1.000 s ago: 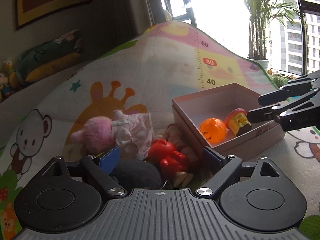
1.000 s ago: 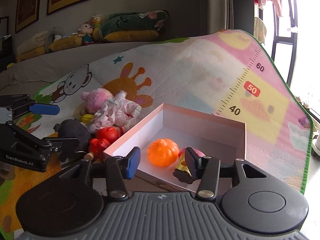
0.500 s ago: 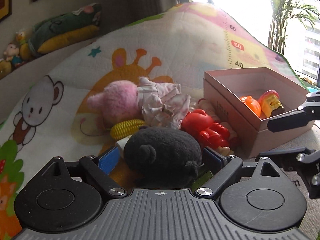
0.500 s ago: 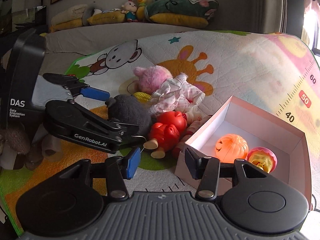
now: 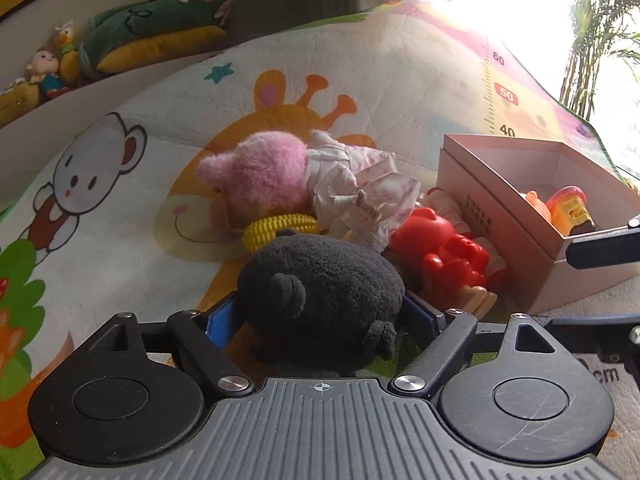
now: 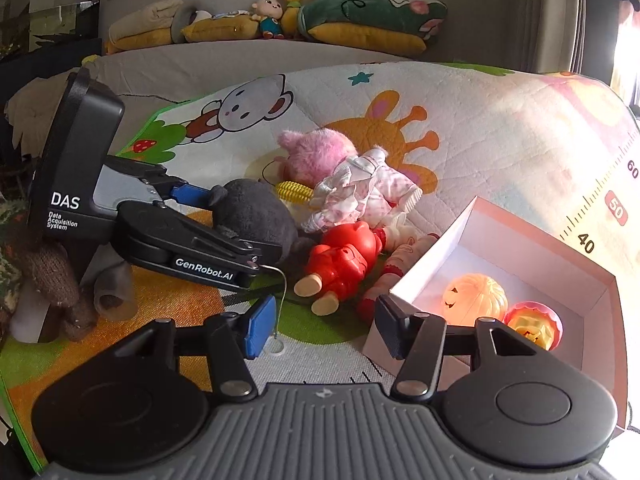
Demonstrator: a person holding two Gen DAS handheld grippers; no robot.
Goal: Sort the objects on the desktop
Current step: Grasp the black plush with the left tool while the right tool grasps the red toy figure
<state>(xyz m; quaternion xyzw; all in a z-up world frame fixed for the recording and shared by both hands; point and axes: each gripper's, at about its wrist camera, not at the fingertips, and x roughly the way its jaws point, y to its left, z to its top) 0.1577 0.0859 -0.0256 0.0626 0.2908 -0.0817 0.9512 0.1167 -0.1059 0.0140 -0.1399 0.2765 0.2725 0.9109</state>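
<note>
L gripper [image 5: 320, 316] is down on the play mat [image 5: 400, 92] w/ the black plush toy [image 5: 320, 300] between its jaws. Jaws are closing in; both blue pads sit right at the toy's sides, but can't tell if they're pressing yet. From the right wrist view the same gripper [image 6: 230, 226] straddles the black plush [image 6: 256, 216], one blue finger behind it, the other arm in front.

R gripper [image 6: 320, 330] hovers over the mat [image 6: 500, 128] near the corner of the pink box [image 6: 560, 256]. Its jaws are opening, nothing between them, just mat underneath.

Toy pile, just behind the black plush: pink plush doll in a frilly dress [image 5: 280, 176], yellow corn cob [image 5: 280, 228] tucked under it and touching the black plush, red figure [image 5: 444, 248] lying on its side beside the box, w/ another small doll [image 6: 400, 256] partly hidden btw. the red figure and the box wall.

Box [image 5: 500, 216] is open-topped, sits on the mat to the right of the pile. Inside: orange pumpkin [image 6: 476, 298] and a pink-and-yellow toy [image 6: 534, 326], side by side, touching.

Back ledge has cushions and small dolls [image 6: 276, 16].
</note>
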